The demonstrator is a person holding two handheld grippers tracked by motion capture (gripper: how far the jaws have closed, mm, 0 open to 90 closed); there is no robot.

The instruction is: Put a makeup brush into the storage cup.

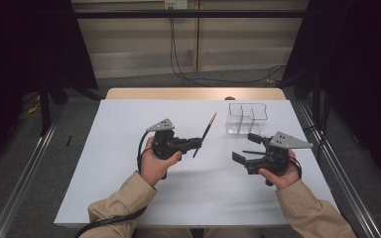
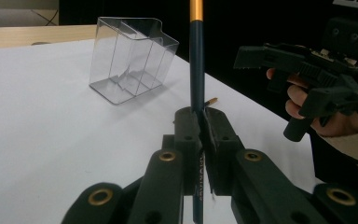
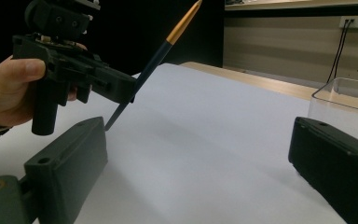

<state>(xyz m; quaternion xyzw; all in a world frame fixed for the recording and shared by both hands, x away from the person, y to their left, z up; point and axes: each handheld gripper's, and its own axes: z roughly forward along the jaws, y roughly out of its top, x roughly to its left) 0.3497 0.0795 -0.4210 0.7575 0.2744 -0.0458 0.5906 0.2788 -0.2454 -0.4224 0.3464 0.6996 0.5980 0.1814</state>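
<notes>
The left gripper [image 1: 196,144] has its jaws closed tight on a dark pencil [image 1: 204,135] with a gold end, held above the white table [image 1: 119,188]. In the left gripper view the pencil [image 2: 196,70] stands up between the jaws and its gold top is cut off by the upper edge; its lower part is lost behind the jaws and in the dark gap between the gripper's links. In the right gripper view the same pencil [image 3: 161,49] slants up from the left gripper [image 3: 121,91], and its lower end points down toward the table without touching it. The right gripper [image 1: 246,147] has its jaws spread wide with nothing between them; in its own view both jaws are cut off by the frame edges. A second thin stick [image 1: 252,152] seems to lie on the table near the right gripper, but it is too small and too much covered to make out; its tip [image 2: 211,100] peeks out just behind the left jaws. A clear divided box [image 1: 246,119] stands toward the far right of the table, its near wall partly hidden behind the right jaw in the right gripper view.
</notes>
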